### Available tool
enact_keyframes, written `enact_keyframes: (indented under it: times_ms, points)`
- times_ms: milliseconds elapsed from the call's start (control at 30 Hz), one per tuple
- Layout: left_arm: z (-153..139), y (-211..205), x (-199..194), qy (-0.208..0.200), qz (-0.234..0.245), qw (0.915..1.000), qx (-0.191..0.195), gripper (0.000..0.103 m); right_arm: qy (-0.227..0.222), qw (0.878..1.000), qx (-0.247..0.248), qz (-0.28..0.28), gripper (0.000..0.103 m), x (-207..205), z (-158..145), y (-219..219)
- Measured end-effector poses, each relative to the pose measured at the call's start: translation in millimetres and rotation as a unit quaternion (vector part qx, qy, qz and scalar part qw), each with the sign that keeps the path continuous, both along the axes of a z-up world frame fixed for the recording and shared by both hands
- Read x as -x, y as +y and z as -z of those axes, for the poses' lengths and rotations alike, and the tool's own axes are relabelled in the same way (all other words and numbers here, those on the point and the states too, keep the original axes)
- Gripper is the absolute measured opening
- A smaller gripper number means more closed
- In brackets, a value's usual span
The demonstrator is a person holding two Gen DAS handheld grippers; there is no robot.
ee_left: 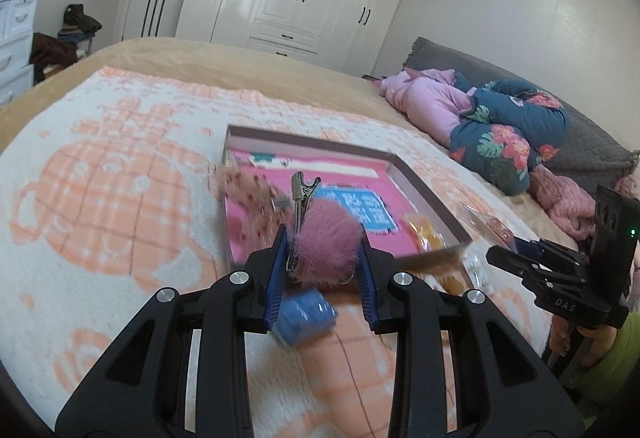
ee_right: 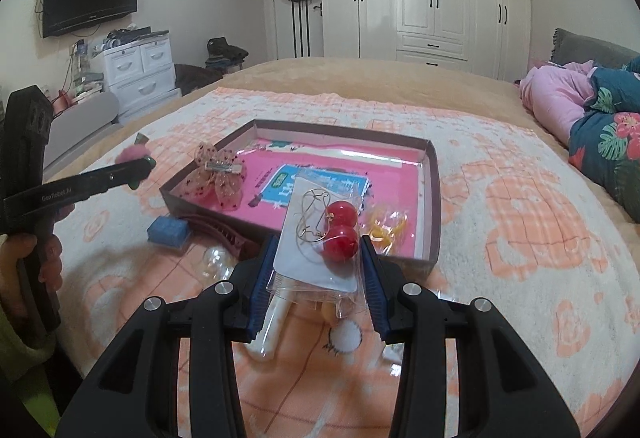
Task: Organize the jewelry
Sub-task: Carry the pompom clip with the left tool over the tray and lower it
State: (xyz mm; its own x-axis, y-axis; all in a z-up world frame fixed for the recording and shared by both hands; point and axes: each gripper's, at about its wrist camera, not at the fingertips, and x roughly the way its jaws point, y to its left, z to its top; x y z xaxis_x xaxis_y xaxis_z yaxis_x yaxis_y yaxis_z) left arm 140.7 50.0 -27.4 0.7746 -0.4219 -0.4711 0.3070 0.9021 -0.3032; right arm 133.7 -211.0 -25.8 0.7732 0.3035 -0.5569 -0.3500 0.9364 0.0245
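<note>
Left wrist: pompom clip (ee_left: 326, 238) between fingers (ee_left: 276, 274).

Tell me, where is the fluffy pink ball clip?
The pink ball clip is squeezed between the left gripper's fingers, held over the near edge of the box. In the right view it shows far left, beside the bow.

You held a fluffy pink pompom clip (ee_left: 326, 238) with dull metal jaws, and glossy red bead earrings (ee_right: 340, 234) bagged in clear plastic, over the nubby cloth blanket (ee_right: 500, 206).

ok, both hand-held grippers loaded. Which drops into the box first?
Probably right: its hand-held gripper holds the red earring packet at the box rim; the left's pink pompom clip sits short of it.
</note>
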Motion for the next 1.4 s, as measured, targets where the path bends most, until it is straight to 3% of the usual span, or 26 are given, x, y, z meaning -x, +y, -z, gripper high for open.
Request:
enact_keyframes:
  times_ms: [467,933,1400]
  points:
    - [-23.2,-29.6,-43.1,-0.031,0.020,0.9993,-0.002,0.023,-0.015,0.999,0.011,0.031,0.039,-37.0,-11.7,-10.9]
    - [6.4,-54.2,-88.2,0.021,0.041,0.9988,-0.013,0.023,0.016,0.998,0.017,0.051,0.039,-84.4,10.1,-13.2]
    - [34.0,-69.7,-98.8,0.061,0.070,0.9955,-0.020,0.023,0.052,0.996,0.025,0.061,0.039,-108.4,36.4,-14.9]
